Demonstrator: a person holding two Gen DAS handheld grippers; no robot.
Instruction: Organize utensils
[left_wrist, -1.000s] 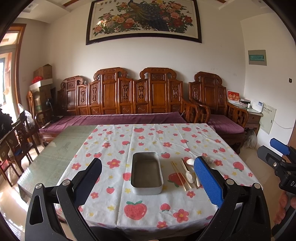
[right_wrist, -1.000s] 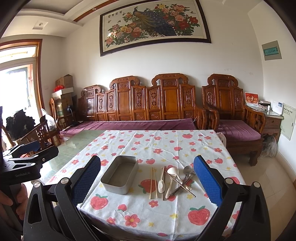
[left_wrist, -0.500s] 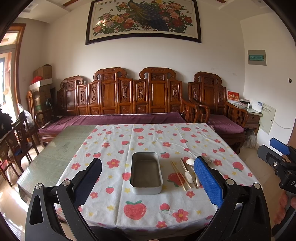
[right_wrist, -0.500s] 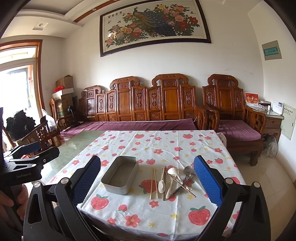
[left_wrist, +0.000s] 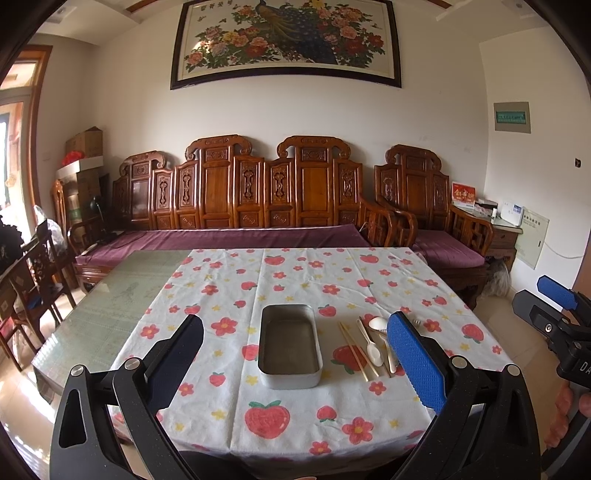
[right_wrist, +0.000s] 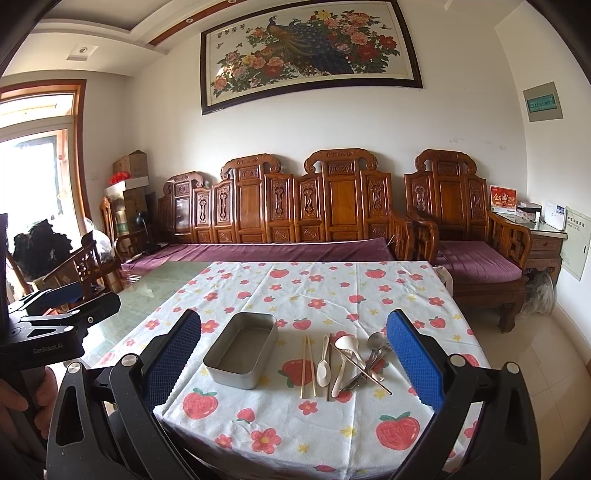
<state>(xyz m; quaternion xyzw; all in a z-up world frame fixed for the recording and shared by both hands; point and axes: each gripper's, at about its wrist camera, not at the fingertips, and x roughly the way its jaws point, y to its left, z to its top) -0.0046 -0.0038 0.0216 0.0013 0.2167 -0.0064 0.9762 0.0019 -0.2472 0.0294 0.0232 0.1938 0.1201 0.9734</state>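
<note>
Carved wooden benches (right_wrist: 325, 206) with purple cushions stand along the white wall, under a wide peacock painting (right_wrist: 310, 48). Before them is a table covered with a white tablecloth (right_wrist: 332, 295) printed with strawberries and flowers; on its left side the glass table top (left_wrist: 107, 306) is bare. On the cloth lies a rectangular metal tin (right_wrist: 242, 349), empty and with no lid. Just to the right of it are the utensils: a pair of light chopsticks (right_wrist: 307, 365) lying parallel, then a white spoon (right_wrist: 323, 363), then a loose heap with a white ladle-shaped spoon (right_wrist: 345, 360), a metal spoon (right_wrist: 375, 341), a fork and one dark chopstick crossing over them. The left gripper (left_wrist: 295, 363) is held above the near edge of the table, its fingers wide apart and holding nothing. The right gripper (right_wrist: 293, 363) is also spread wide and empty, and it touches no utensil. A hand (right_wrist: 16, 400) holds the handle of the left gripper.
</note>
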